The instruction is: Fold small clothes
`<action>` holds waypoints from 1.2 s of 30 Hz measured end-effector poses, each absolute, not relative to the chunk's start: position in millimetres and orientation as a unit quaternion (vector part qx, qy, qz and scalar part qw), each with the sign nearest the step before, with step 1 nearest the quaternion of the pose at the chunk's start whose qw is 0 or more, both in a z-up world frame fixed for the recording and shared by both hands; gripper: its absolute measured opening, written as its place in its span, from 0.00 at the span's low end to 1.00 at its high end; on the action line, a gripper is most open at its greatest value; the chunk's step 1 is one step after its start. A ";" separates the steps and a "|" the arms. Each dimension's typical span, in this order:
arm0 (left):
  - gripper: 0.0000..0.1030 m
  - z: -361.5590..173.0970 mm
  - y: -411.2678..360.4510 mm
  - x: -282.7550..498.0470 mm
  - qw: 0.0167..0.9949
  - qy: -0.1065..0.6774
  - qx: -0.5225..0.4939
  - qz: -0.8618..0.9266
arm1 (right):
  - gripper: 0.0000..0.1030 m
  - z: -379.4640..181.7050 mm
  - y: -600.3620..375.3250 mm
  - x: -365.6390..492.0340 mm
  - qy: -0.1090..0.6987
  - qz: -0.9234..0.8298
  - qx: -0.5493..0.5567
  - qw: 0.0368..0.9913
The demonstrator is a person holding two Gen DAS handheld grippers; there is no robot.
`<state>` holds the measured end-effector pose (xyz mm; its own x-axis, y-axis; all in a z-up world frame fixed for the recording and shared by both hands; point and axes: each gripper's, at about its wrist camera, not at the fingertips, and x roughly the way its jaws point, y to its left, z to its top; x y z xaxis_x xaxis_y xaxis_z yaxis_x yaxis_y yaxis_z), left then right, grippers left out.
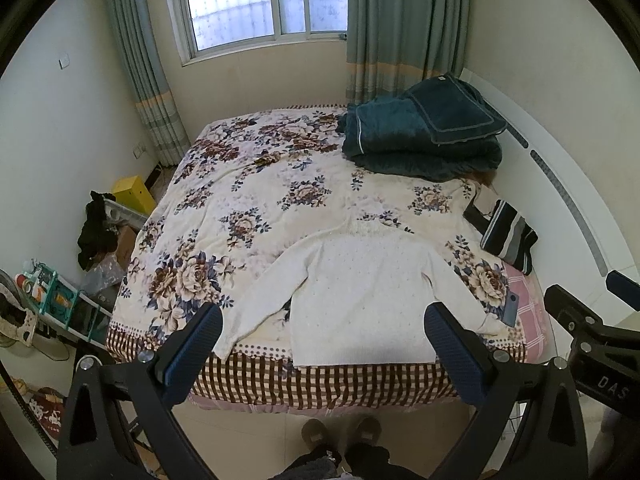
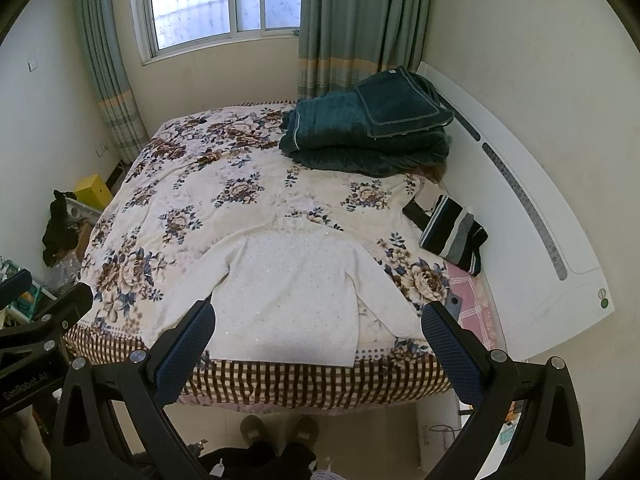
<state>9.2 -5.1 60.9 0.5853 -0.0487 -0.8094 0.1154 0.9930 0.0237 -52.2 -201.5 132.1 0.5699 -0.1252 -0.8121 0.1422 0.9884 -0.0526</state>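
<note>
Nearest, the left tongs [image 1: 323, 350] and the right tongs [image 2: 318, 346] hang spread wide and grasping nothing, held above the foot of the bed over the person's brown slippers [image 1: 340, 432]. Just beyond them the white knitted sweater [image 1: 362, 300] lies flat on the floral bedspread [image 1: 248, 200], hem at the checked near edge, its long axis running away toward the collar, sleeves splayed to either side. The left sleeve falls nearer the left tongs, the right sleeve nearer the right. Farther off sit a striped folded garment [image 1: 510, 236] and a dark teal blanket pile [image 1: 420, 132].
</note>
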 end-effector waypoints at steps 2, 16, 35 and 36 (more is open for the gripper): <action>1.00 60.1 -6.5 7.5 0.890 0.452 0.036 -0.045 | 1.00 131.5 -201.7 -53.7 0.457 -0.076 0.009 0.886; 1.00 54.7 -11.0 0.7 0.891 0.450 0.033 -0.049 | 1.00 131.4 -200.1 -58.7 0.455 -0.077 0.009 0.887; 1.00 -160.5 -32.0 116.9 0.866 0.493 0.086 0.001 | 1.00 -97.2 -419.8 -47.3 0.543 -0.292 0.230 0.753; 1.00 -176.1 -36.9 124.4 0.861 0.499 0.092 0.013 | 0.96 -121.2 -443.1 -52.0 0.542 -0.306 0.249 0.742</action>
<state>124.4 -36.9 -176.1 0.5008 0.1137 -0.8581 0.0705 0.9827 0.1713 -52.0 -443.1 -121.2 0.2243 -0.1838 -0.9570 0.7240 0.6888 0.0374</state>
